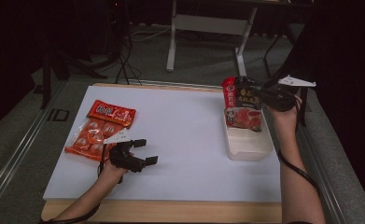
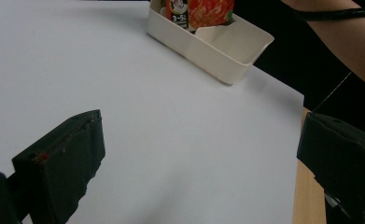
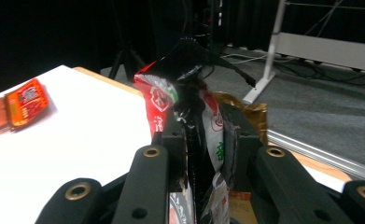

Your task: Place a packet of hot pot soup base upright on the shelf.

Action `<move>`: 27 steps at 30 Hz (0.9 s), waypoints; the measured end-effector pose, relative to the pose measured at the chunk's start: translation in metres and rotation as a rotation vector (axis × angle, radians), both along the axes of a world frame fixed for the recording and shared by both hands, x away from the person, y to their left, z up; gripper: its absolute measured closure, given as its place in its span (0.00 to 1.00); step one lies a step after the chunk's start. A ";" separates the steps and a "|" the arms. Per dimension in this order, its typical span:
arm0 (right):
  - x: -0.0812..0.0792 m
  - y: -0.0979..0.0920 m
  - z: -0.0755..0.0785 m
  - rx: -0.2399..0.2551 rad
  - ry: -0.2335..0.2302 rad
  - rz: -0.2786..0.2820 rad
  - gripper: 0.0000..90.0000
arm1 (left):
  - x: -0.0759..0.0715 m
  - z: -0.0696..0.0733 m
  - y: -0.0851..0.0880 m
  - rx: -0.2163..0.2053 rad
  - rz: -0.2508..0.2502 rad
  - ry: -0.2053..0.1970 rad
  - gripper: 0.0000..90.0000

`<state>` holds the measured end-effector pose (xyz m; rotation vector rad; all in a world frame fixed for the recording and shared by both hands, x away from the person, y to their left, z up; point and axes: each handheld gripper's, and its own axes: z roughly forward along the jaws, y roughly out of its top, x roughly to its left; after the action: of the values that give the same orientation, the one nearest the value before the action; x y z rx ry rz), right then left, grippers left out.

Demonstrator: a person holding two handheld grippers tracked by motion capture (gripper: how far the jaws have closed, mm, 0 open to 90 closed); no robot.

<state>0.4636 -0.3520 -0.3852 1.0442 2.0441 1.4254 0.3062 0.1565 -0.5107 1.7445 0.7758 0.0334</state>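
Observation:
A black and red food packet (image 1: 243, 105) stands upright with its lower end in the far part of a white tray (image 1: 248, 148) at the table's right. My right gripper (image 1: 254, 95) reaches in from the right and is shut on the packet's upper part; in the right gripper view the crumpled packet (image 3: 171, 93) is squeezed between the jaws of the right gripper (image 3: 203, 140). My left gripper (image 1: 146, 150) rests low over the white table near the front left, open, with nothing between the jaws. In the left gripper view the left gripper (image 2: 201, 163) faces the tray (image 2: 208, 51).
Two orange snack packets lie at the table's left: a small one (image 1: 111, 113) and a larger clear-fronted one (image 1: 89, 140) just behind my left hand. The right forearm (image 1: 294, 172) runs along the table's right edge. A white desk frame (image 1: 208, 28) stands on the floor beyond.

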 end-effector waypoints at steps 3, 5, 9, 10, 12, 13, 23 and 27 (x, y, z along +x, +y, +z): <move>-0.001 0.002 -0.002 -0.018 -0.004 0.021 0.81 | 0.000 0.000 0.000 0.001 -0.001 -0.002 0.01; -0.001 0.003 -0.003 -0.039 -0.021 0.037 0.81 | 0.000 0.000 0.000 0.000 -0.001 -0.001 0.01; -0.002 0.001 -0.010 -0.019 0.002 0.045 0.79 | 0.000 -0.001 0.001 0.000 0.001 0.001 0.01; -0.003 0.000 -0.012 -0.015 0.004 0.045 0.79 | -0.001 -0.001 0.001 0.004 0.002 0.000 0.01; -0.005 -0.002 -0.016 -0.002 0.007 0.034 0.78 | -0.001 -0.001 0.001 0.003 0.003 -0.002 0.01; -0.005 -0.002 -0.016 -0.002 0.007 0.034 0.78 | -0.001 -0.001 0.001 0.003 0.003 -0.002 0.01; -0.014 -0.003 -0.026 0.022 -0.034 0.025 0.78 | -0.001 -0.001 0.002 0.004 0.010 -0.004 0.01; -0.015 -0.006 -0.031 0.040 -0.041 0.018 0.78 | -0.002 -0.002 0.003 0.003 0.011 -0.003 0.01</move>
<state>0.4482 -0.3578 -0.4162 1.0065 2.0086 1.4897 0.3044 0.1599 -0.5123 1.7431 0.7836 0.0448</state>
